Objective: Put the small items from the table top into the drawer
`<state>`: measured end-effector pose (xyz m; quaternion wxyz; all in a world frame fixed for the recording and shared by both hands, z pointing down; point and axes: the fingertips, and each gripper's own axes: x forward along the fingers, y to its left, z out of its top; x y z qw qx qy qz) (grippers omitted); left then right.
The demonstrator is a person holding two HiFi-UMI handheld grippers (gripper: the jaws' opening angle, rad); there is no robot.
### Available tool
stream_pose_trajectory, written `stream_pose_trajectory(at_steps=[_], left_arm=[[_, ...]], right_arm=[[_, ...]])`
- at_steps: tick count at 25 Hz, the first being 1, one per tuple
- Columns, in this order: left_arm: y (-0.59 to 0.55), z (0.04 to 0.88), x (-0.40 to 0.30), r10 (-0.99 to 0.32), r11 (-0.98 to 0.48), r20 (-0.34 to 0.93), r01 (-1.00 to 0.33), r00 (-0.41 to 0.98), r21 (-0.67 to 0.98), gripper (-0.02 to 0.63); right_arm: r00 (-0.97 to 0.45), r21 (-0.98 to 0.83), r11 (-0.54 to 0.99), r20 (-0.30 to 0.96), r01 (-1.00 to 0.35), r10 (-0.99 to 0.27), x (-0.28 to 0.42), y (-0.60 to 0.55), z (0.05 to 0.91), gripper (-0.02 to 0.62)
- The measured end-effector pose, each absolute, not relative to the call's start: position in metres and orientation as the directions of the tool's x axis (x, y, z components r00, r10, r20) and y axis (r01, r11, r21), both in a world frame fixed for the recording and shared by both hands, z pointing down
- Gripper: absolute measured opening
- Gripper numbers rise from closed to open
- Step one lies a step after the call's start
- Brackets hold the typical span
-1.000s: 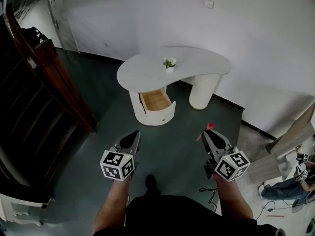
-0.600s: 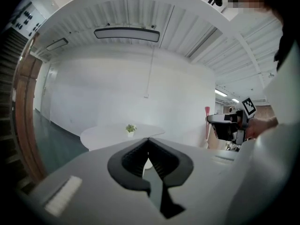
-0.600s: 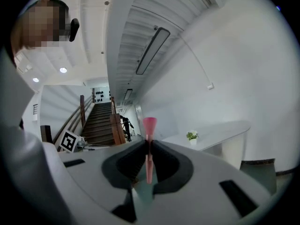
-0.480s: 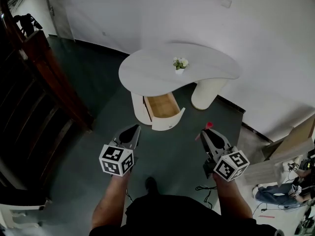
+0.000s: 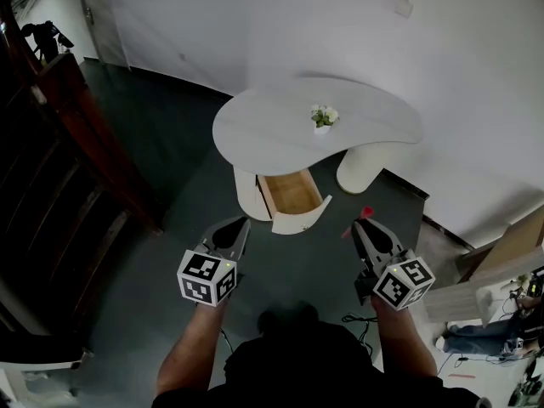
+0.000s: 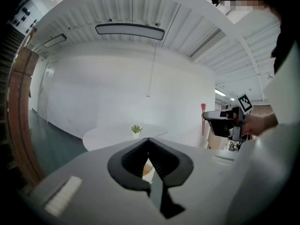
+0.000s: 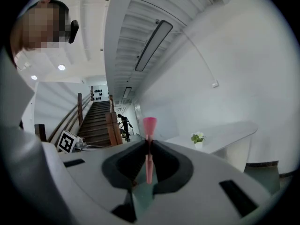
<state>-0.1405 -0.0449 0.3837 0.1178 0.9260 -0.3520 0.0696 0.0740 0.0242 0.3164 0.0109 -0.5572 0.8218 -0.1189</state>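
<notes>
- Drawer point(image 5: 293, 195): just the one, and it stood pulled open under the near edge of the single white table point(image 5: 263, 134), its wooden inside bare as far as the head view showed.
- On the table top there was one small potted plant point(image 5: 322, 117), right of centre. No other small item could be made out up there.
- One pink stick point(image 5: 365, 213) was off the table: it sat in the right gripper point(image 5: 362, 225), well short of the drawer and to its right.
- The right gripper view showed those jaws pinched tight on the stick's shaft, with its flared head point(image 7: 149, 124) poking up past the tips.
- Two grippers in all. The left gripper point(image 5: 237, 224) had its jaws pressed together with nothing between them.
- Both forearms reached forward, side by side. The grippers hung over the dark floor point(image 5: 170, 168) on the near side of the table, tips aimed far towards it and marker cubes nearest the person.
</notes>
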Motion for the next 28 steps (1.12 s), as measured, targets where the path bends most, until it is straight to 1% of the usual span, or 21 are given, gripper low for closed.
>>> stream_pose_trajectory(at_steps=[4, 12, 23, 28], left_arm=[[-0.059, 0.389, -0.132, -0.636, -0.719, 0.226, -0.673, 0.738, 0.175, 0.011], [-0.1, 0.4, -0.1, -0.647, -0.699, 0.274, -0.697, 0.712, 0.161, 0.011], [-0.185, 0.415, -0.018, -0.656, -0.674, 0.338, -0.725, 0.675, 0.139, 0.011], [-0.204, 0.426, 0.006, -0.654, -0.671, 0.367, -0.731, 0.662, 0.123, 0.011]], right_arm=[[-0.385, -0.235, 0.352, 0.111, -0.906, -0.916, 0.083, 0.009, 0.325, 0.054], [-0.414, -0.286, 0.368, 0.118, -0.885, -0.903, 0.122, -0.044, 0.348, 0.054], [-0.494, -0.339, 0.423, 0.16, -0.84, -0.855, 0.188, -0.153, 0.382, 0.054], [-0.531, -0.365, 0.448, 0.167, -0.816, -0.831, 0.201, -0.185, 0.395, 0.052]])
